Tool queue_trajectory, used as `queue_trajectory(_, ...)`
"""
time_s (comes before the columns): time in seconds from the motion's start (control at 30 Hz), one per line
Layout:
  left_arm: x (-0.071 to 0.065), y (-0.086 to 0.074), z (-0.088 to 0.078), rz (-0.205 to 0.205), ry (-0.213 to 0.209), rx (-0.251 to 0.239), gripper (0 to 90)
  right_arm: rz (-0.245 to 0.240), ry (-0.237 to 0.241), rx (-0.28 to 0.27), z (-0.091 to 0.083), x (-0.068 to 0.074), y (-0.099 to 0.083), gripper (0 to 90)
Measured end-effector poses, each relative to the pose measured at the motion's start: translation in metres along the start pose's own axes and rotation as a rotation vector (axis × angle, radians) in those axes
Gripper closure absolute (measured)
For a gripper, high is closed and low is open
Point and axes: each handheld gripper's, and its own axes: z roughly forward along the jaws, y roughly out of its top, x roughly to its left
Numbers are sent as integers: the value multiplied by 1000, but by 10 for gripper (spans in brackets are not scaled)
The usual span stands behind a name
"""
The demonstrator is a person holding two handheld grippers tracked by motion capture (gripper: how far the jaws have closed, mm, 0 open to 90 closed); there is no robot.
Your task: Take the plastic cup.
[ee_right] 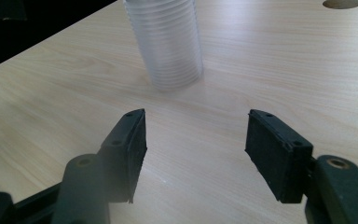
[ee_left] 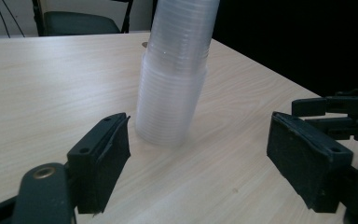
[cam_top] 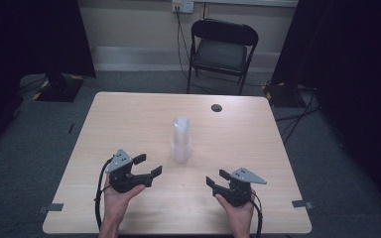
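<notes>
Cup stack (cam_top: 180, 140) upright between open, empty left claw (cam_top: 148, 165) and right claw (cam_top: 217, 177); chair (cam_top: 222, 52) beyond table (cam_top: 129, 114).

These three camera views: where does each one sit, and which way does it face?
High view: above the table, looking forward and down; both hands, left gripper, right gripper.
Left gripper view: rides that gripper, facing the cup stack; own fingers show.
Right gripper view: rides the right gripper, facing the stack.
All share the stack.
</notes>
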Motion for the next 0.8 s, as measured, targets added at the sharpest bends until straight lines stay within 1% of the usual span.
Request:
queue_trajectory(0.07, -1, 5, 4, 14, 6, 4, 214, -2, 10, 0, 0, 2, 0, 387)
queue_trajectory(0.1, -1, 9, 7, 21, 2, 0, 219, -13, 15, 2, 0, 3, 0, 387)
queue_trajectory(0.2, -3, 19, 14, 36, 2, 0, 223, -18, 23, 4, 1, 8, 0, 388)
queue_trajectory(0.27, -5, 26, 18, 51, -7, -9, 223, -24, 28, 3, 2, 9, 0, 388)
queue_trajectory(0.37, -4, 34, 27, 53, -6, -15, 222, -24, 35, 5, 2, 11, 1, 388)
queue_trajectory(0.4, -4, 36, 29, 63, -1, -7, 220, -30, 40, 8, 3, 12, 1, 387)
queue_trajectory(0.47, -3, 40, 34, 61, 9, 0, 219, -36, 45, 11, 4, 13, 0, 387)
queue_trajectory(0.53, -2, 43, 38, 60, 16, -10, 207, -37, 47, 16, 5, 14, 1, 386)
queue_trajectory(0.67, -2, 49, 44, 62, 30, -5, 198, -37, 55, 16, 6, 16, 2, 385)
queue_trajectory(0.7, -2, 51, 46, 67, 29, -9, 198, -44, 55, 17, 6, 17, 2, 385)
queue_trajectory(0.73, -1, 53, 48, 69, 27, -22, 199, -47, 55, 18, 6, 17, 2, 385)
queue_trajectory(0.8, 0, 56, 52, 73, 26, -8, 233, -49, 61, 18, 6, 19, 2, 385)
